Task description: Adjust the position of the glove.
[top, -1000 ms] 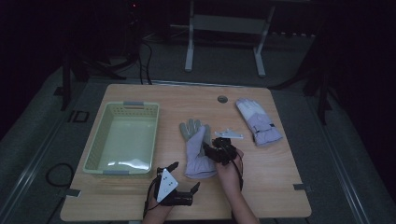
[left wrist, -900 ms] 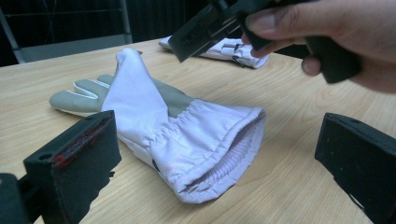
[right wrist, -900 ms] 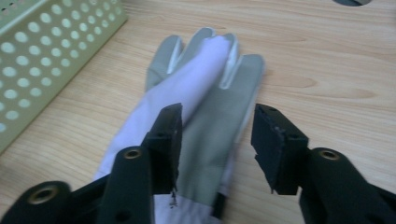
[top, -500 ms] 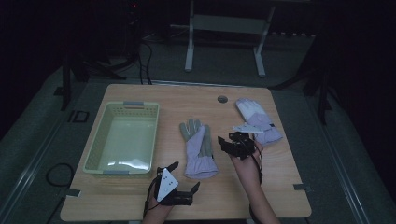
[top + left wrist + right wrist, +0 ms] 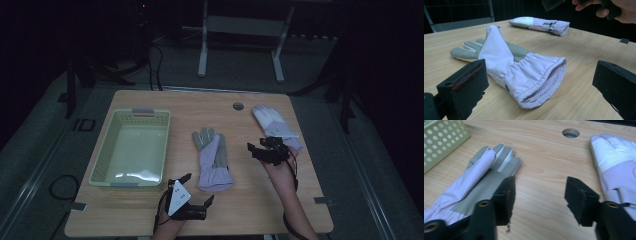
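A lavender and grey glove (image 5: 212,160) lies flat in the middle of the table, fingers pointing away, with a lavender flap folded over its palm (image 5: 477,180). Its open cuff (image 5: 541,80) faces my left gripper (image 5: 197,189), which rests open near the front edge, just short of the cuff, jaws wide apart (image 5: 540,75). A second, paler glove (image 5: 275,127) lies at the back right. My right gripper (image 5: 257,146) hovers between the two gloves. Its jaws have just been opening and stand apart over bare wood (image 5: 541,192) with nothing between them.
A pale green perforated basket (image 5: 132,147) with nothing in it sits on the left half of the table. A round cable hole (image 5: 238,106) is near the far edge. Bare wood lies between the gloves and along the front right.
My right gripper has moved right and slightly up, from the middle glove's right side toward the second glove, and its jaws have spread wider. The left gripper and both gloves have stayed put.
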{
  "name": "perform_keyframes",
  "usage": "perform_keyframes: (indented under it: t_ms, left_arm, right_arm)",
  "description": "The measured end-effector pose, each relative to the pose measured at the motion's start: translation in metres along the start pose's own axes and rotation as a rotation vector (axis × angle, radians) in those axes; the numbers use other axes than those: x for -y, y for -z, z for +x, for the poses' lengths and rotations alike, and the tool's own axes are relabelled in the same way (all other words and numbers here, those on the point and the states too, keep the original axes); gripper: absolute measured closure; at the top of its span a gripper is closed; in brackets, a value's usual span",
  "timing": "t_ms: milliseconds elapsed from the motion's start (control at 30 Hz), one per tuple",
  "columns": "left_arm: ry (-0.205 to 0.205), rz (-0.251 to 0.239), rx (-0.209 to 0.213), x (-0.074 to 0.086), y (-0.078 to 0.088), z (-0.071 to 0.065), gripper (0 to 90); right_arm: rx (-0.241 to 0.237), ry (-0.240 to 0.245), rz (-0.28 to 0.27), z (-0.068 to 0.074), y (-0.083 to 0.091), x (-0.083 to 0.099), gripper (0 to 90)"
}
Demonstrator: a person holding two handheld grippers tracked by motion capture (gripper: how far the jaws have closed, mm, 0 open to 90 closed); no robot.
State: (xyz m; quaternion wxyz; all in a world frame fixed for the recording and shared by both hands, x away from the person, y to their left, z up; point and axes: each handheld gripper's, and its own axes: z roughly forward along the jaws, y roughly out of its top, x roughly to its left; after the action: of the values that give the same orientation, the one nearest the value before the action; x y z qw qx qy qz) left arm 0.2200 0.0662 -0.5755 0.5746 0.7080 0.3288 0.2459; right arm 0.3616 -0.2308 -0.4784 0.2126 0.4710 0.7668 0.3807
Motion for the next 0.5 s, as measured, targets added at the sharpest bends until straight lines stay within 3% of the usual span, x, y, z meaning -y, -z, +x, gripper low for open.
perform_keyframes:
  t_ms: [100,233,367,500]
  left_arm:
    - [0.000,0.000,0.001,0.000,0.000,0.000,0.2]
    - [-0.001,0.001,0.004,0.000,0.000,0.000,0.2]
    - [-0.004,0.003,0.005,0.000,0.000,0.000,0.2]
    - [-0.003,0.006,0.003,0.000,-0.001,0.000,0.2]
  right_arm:
    - [0.010,0.001,-0.007,-0.008,0.003,-0.003,44.8]
    - [0.043,0.026,-0.006,-0.031,0.007,-0.010,47.2]
    - [0.053,0.002,-0.013,-0.045,0.009,-0.013,47.0]
    - [0.095,-0.038,0.000,-0.071,0.004,-0.015,47.0]
